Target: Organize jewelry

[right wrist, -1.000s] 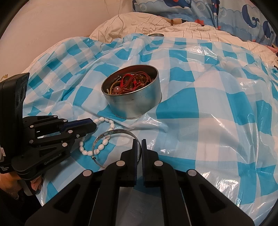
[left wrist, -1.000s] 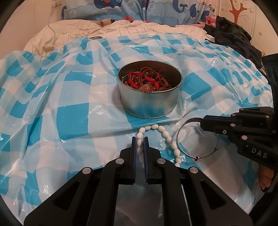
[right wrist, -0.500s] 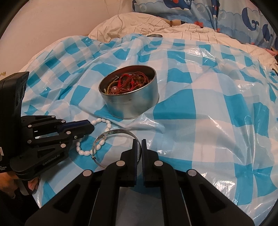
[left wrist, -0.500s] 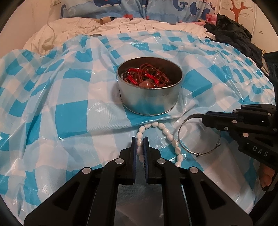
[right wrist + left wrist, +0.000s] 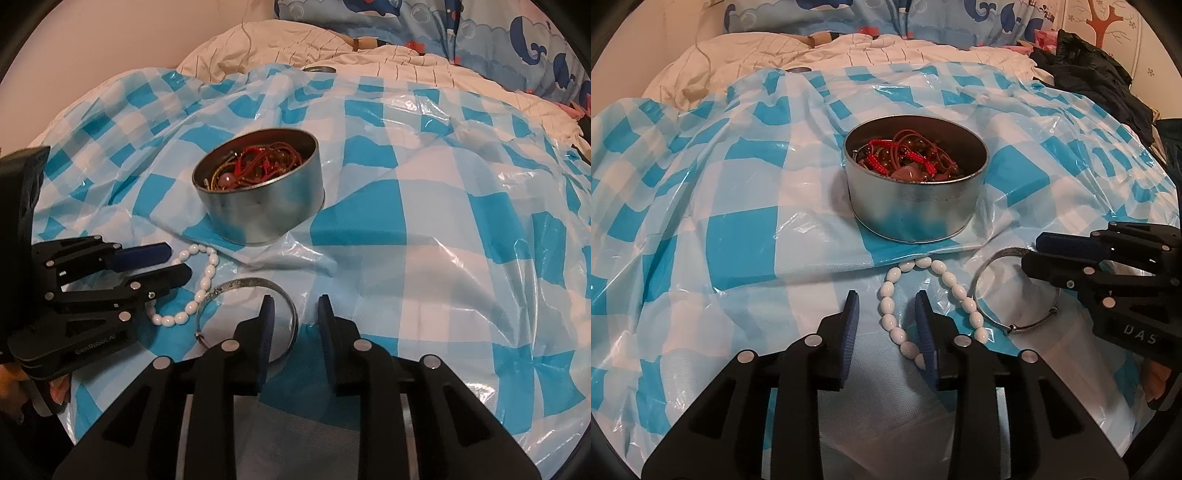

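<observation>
On the bed, a blue-and-white checked plastic sheet (image 5: 746, 236) is spread out, and a round metal tin (image 5: 916, 206) sits on it, already holding a tangle of red cords and beads. Two pieces lie loose on the sheet just in front of the tin: a white bead bracelet (image 5: 897, 334) and, beside it, a thin silver bangle (image 5: 255, 284).

The left gripper (image 5: 888, 325) hangs over the bead bracelet. Its fingers have just been opening, and they now stand apart with one side of the bead loop running between them, lengthwise along the fingers; the pads do not seem to press on the beads. The rest of the loop curves away toward the tin and out to the right of the fingers.

The right gripper (image 5: 293, 325) is in the same state: its fingers have just been opening and stand released, gripping nothing. The near right edge of the bangle lies between them, close to the left finger, with most of the ring off to their left, toward the other gripper.

So each hand is nearest its own piece, beads for the left and bangle for the right. The tin lies straight ahead of both, just beyond the jewelry, so a lift and a short carry forward looks like the likely next step.
</observation>
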A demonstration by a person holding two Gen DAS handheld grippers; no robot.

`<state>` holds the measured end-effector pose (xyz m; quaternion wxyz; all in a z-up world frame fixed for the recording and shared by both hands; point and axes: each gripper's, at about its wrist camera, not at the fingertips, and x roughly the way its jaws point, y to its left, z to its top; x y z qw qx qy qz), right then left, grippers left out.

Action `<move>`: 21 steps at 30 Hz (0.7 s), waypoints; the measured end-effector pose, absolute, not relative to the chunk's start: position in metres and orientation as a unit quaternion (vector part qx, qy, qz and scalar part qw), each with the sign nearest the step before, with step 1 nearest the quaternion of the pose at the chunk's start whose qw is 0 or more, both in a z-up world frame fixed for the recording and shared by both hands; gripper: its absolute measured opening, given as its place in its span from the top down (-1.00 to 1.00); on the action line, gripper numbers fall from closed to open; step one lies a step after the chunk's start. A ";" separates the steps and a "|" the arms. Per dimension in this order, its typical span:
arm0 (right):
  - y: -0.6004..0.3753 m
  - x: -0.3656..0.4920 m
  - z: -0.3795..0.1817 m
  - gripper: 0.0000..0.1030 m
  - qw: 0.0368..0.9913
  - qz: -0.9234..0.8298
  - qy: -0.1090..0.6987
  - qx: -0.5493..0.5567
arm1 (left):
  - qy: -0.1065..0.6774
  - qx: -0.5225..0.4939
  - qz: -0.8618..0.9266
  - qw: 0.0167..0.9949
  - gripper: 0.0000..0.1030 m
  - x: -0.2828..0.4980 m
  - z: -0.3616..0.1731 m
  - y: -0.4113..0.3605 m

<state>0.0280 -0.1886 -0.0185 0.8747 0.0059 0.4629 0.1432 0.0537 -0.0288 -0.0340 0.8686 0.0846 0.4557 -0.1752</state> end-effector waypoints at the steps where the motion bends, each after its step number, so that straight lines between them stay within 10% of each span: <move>1: -0.186 0.027 -0.019 0.52 0.875 0.143 0.463 0.002 | 0.456 0.084 -0.177 0.868 0.43 0.054 -0.034 -0.029; 5: -0.176 0.023 -0.019 0.79 0.875 0.148 0.460 -0.033 | 0.456 0.090 -0.191 0.865 0.87 0.052 -0.034 -0.032; 21: -0.195 0.028 -0.005 0.92 0.877 0.170 0.446 0.061 | 0.445 0.095 -0.187 0.871 0.87 0.049 -0.028 -0.034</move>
